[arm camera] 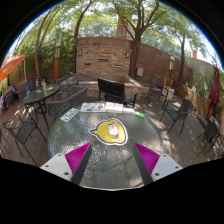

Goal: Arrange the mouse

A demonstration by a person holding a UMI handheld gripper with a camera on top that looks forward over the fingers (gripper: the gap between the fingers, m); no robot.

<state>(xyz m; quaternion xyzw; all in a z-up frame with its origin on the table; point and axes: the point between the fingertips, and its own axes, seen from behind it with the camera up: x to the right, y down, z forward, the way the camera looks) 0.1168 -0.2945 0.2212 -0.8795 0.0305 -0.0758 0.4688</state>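
Note:
A yellow mouse pad (108,129) with a white edge lies on a round glass patio table (100,160), just ahead of my fingers. A small dark mouse (112,127) rests on the middle of the pad. My gripper (112,157) is open and empty, its magenta pads (77,156) spread wide above the table's near part. Nothing stands between the fingers.
White papers (96,107) and a green thing (139,114) lie at the table's far edge. Dark patio chairs (112,92) stand around the table, another table set (40,96) to the left. A brick wall (105,55) and trees stand behind.

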